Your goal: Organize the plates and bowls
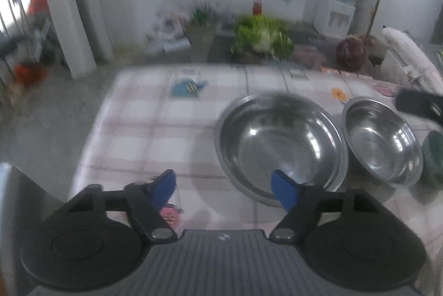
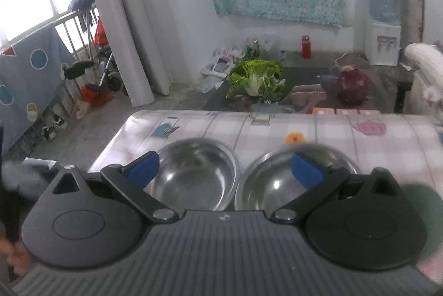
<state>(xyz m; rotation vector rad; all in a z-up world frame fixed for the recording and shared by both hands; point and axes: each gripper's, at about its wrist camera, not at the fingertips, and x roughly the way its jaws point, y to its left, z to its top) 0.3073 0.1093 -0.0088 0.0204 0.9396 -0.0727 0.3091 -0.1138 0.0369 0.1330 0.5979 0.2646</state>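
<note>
Two steel bowls stand side by side on a table with a pink checked cloth (image 1: 166, 116). In the left wrist view the large bowl (image 1: 279, 143) is at centre right, with the smaller bowl (image 1: 382, 141) to its right. My left gripper (image 1: 223, 179) hovers open at the large bowl's near left rim. Its right finger (image 1: 283, 191) overlaps that rim and nothing is pressed between the pads. In the right wrist view my right gripper (image 2: 224, 160) is open above both bowls, the large bowl (image 2: 193, 174) on the left and the smaller bowl (image 2: 279, 179) on the right.
A dark green object (image 1: 433, 155) lies right of the smaller bowl. Beyond the table's far edge, a cabbage (image 2: 256, 80), a red cabbage (image 2: 353, 87) and bags lie on the floor. A water dispenser (image 2: 383, 44) stands by the wall, and a curtain (image 2: 133, 19) and railing at left.
</note>
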